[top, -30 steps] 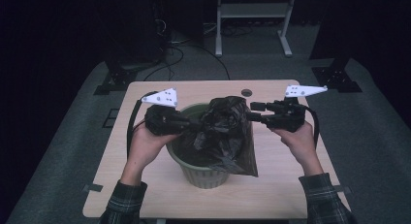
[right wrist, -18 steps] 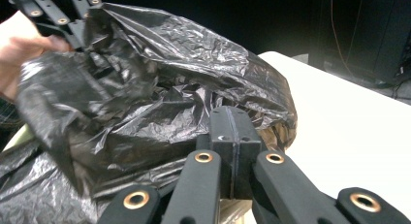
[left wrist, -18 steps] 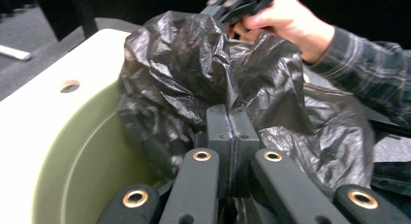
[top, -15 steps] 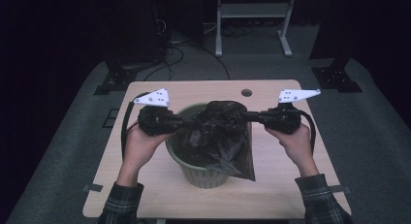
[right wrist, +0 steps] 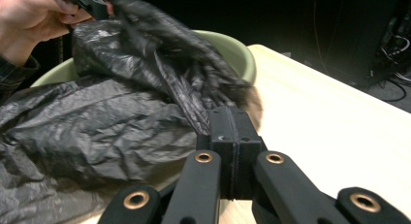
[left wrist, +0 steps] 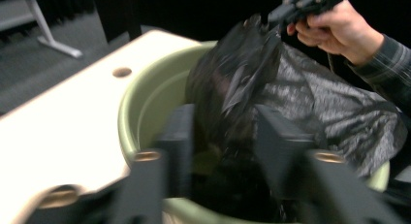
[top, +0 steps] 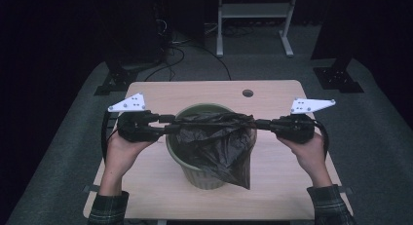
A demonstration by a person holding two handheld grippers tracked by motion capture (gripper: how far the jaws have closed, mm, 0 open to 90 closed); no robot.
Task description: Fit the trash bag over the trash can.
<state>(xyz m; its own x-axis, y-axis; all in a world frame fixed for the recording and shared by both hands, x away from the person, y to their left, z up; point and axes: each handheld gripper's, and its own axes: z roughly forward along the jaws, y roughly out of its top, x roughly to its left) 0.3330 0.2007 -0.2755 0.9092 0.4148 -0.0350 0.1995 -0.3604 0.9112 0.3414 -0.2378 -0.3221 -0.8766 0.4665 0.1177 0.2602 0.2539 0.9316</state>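
At the left of the high view, the person's left hand (top: 127, 146) comes up from the bottom edge with the forearm nearly straight, its plaid sleeve cut off by the frame. It holds the left gripper (top: 170, 123) level, pointing right toward the middle of the table (top: 146, 186). In the left gripper view its jaws have just been opening and stand apart, with the bunched end of the black bag (left wrist: 252, 88) lying between the fingers (left wrist: 177, 136). Motion blur there hides whether the pads touch the plastic.

Between the two sets of fingertips, the black bag (top: 214, 137) is stretched in a taut band over the mouth of the green bin (top: 195, 174). Its loose body hangs down past the bin's near right rim to a point. The bag covers most of the bin's inside, so what lies in it is hidden.

At the right, the right hand (top: 304, 147) mirrors the left, wrist angled in, sleeve cut off at the bottom. The right gripper (top: 260, 123) also lies level and points left. In the right gripper view its fingers (right wrist: 232, 136) are pressed tight together, pinching a twisted gather of the bag (right wrist: 189, 93) right at their tips. The bin's rim (right wrist: 237, 52) curves just beyond them. The far background is dark and hard to make out.
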